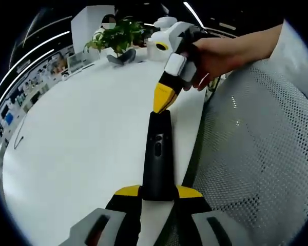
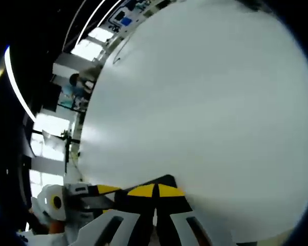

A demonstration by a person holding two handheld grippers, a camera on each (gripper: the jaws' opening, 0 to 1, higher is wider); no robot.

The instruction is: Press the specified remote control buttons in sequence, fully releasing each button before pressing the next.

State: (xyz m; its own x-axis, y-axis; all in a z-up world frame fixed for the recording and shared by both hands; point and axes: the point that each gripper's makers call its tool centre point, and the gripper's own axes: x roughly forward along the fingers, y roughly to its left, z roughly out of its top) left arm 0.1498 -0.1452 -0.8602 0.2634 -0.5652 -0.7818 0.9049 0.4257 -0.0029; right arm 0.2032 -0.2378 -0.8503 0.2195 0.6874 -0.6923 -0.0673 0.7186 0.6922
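Black remote [image 1: 157, 156] in left gripper [image 1: 158, 193], right gripper [image 1: 163, 98] tip-down on its far end.

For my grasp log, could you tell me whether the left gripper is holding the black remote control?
Yes: in the left gripper view the left gripper is shut on the near end of the black remote control, above the white table.

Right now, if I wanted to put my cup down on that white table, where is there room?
The broad white table left of the black remote lies bare up to the potted plant. It is crowded around the remote: the left gripper clamps its near end, the right gripper touches its far end, beside a mesh chair.
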